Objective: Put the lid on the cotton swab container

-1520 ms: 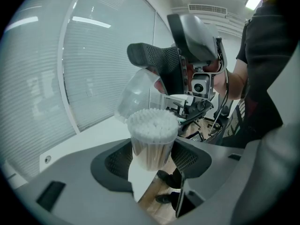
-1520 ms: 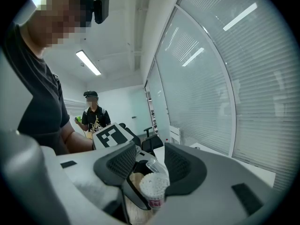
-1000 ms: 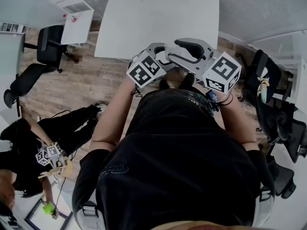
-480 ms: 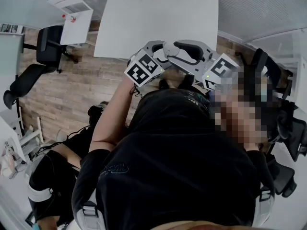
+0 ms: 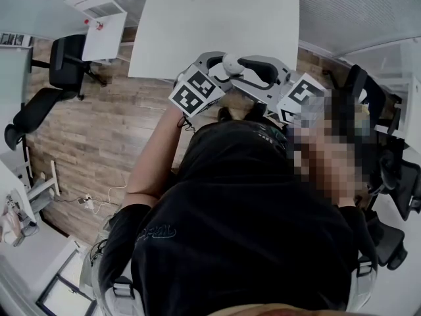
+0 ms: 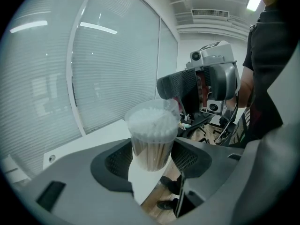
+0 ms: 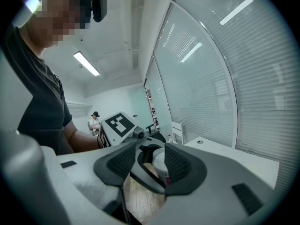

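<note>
**Kid A:** Where is the cotton swab container (image 6: 151, 135)?

**Kid B:** The left claw (image 6: 152, 157) has it. Its jaws are wide apart and they squeeze the container, one dark pad on each side. You can see through the container. The fluffy white tips are at the top and the thin brown sticks are below.

**Kid A:** And the right claw (image 7: 151, 164)?

**Kid B:** Its jaws are a little way apart, and nothing is pinched between them. It faces the left claw, very close. The container shows through its gap, near one pad. I can't tell if they touch.

**Kid A:** Where are the claws?

**Kid B:** The person holds them up in front of their chest. They are over the wooden floor (image 5: 99, 124), close to the white table (image 5: 197, 31).
</note>
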`<state>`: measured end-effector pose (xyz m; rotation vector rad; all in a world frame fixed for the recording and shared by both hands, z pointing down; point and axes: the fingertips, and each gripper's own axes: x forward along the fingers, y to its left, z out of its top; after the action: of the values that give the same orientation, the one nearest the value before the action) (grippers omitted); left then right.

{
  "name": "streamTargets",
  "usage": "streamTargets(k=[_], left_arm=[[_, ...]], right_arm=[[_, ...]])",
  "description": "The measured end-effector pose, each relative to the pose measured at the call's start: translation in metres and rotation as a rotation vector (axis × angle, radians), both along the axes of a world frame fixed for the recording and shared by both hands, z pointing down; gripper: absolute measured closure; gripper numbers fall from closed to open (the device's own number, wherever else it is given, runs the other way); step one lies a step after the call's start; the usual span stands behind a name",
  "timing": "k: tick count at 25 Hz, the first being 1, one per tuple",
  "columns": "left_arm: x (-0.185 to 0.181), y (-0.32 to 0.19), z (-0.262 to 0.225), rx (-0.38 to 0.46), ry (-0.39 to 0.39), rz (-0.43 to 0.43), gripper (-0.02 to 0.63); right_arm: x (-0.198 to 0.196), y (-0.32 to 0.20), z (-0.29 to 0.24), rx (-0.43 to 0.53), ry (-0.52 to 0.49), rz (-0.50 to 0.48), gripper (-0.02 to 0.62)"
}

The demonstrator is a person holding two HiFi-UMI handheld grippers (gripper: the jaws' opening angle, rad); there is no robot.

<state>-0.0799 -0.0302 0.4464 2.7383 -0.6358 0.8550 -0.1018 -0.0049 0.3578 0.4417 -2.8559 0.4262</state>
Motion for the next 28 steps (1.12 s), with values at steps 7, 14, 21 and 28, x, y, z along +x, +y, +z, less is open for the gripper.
streamTargets(k=[7,14,21,28], left_arm=[[-0.001,-0.002,-0.003,0.010,0.003,-0.005,0.339],[-0.001,-0.002,-0.003,0.014,-0.006,-0.003,0.339],[0.002,-0.002,-0.001,0.040,-0.035,-0.002,0.339],[0.002,-0.004,0.001,0.054,-0.047,-0.024,0.339]], right_arm=[[0.001,0.000,0.005,-0.020,0.006,0.007,0.407],[0.002,0.000,0.007,-0.026,0.011,0.015,0.407],[0.006,-0.003,0.013,-0.052,0.005,0.043,0.407],[0.009,-0.009,0.018,-0.081,0.028,0.106,0.412]])
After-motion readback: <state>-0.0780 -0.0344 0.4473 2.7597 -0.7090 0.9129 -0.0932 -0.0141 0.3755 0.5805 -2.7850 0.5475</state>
